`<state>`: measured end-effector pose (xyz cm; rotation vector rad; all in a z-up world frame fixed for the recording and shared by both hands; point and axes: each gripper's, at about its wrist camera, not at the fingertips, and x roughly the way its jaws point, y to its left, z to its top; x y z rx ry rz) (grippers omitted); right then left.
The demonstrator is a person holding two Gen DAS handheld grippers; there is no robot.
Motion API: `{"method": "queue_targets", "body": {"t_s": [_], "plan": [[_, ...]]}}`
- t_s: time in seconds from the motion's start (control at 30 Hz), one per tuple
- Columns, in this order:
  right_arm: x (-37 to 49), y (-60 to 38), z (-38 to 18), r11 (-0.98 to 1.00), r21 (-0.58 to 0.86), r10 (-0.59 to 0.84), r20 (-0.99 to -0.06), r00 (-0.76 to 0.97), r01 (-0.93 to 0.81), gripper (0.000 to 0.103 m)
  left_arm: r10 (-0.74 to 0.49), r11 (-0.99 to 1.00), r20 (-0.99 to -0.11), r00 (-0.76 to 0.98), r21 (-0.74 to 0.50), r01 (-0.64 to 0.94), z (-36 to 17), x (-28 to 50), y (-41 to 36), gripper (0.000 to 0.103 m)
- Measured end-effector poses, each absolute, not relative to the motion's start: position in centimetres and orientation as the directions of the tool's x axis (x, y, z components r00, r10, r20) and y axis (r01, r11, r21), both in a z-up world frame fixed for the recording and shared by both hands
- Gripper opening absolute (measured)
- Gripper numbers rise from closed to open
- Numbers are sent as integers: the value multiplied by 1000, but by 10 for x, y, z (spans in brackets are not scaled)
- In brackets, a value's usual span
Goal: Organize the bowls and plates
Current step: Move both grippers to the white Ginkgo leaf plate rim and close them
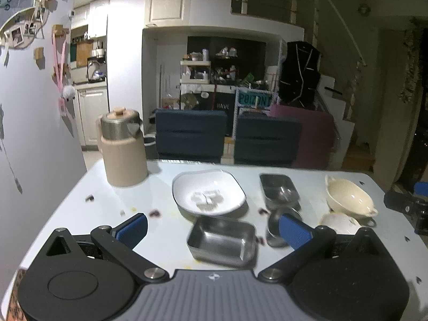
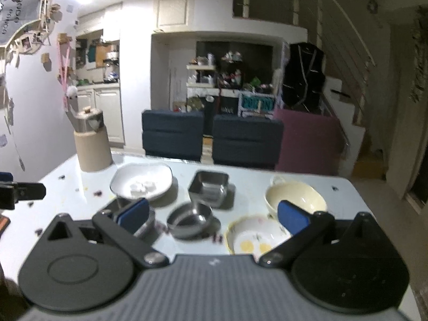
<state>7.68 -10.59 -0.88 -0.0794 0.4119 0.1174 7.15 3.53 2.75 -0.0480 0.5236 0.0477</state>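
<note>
On the white table (image 1: 80, 208) lie a white plate (image 1: 208, 191), a near square steel dish (image 1: 222, 240), a far steel dish (image 1: 278, 190), a round steel bowl (image 1: 272, 227), a cream handled bowl (image 1: 347, 195) and a white patterned bowl (image 1: 339, 222). My left gripper (image 1: 214, 230) is open above the near steel dish. My right gripper (image 2: 214, 214) is open and empty above the round steel bowl (image 2: 191, 220), with the patterned bowl (image 2: 254, 236), cream bowl (image 2: 297, 195), far steel dish (image 2: 210, 186) and white plate (image 2: 141, 183) around it.
A beige and steel jug (image 1: 123, 147) stands at the table's far left. Two dark blue chairs (image 1: 190, 135) stand behind the far edge. Small crumbs dot the tabletop. A wall with decorations is on the left.
</note>
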Motion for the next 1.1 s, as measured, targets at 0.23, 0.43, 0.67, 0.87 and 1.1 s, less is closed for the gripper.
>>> {"method": "queue_targets", "body": {"t_s": [0.23,0.43,0.67,0.87,1.1], "plan": [[141,-88,1,972,-50,194,-374,907,-228,103,61,997,-489,870,-19,-81,30,128,61,103],[217,-71,-2,953,-34,269,-364,892,-301,103,81,992,-493,866,-47,-119,16,184,92,103],[303,-55,-23,952,31,289,-409,866,-304,103,129,980,-492,861,-70,-187,-12,248,125,103],[367,-42,-55,955,39,276,-483,831,-294,103,102,968,-520,848,-145,-205,-44,297,147,103],[428,-37,-96,933,230,359,-618,700,-275,93,16,941,-601,799,-262,-215,-81,333,161,102]]}}
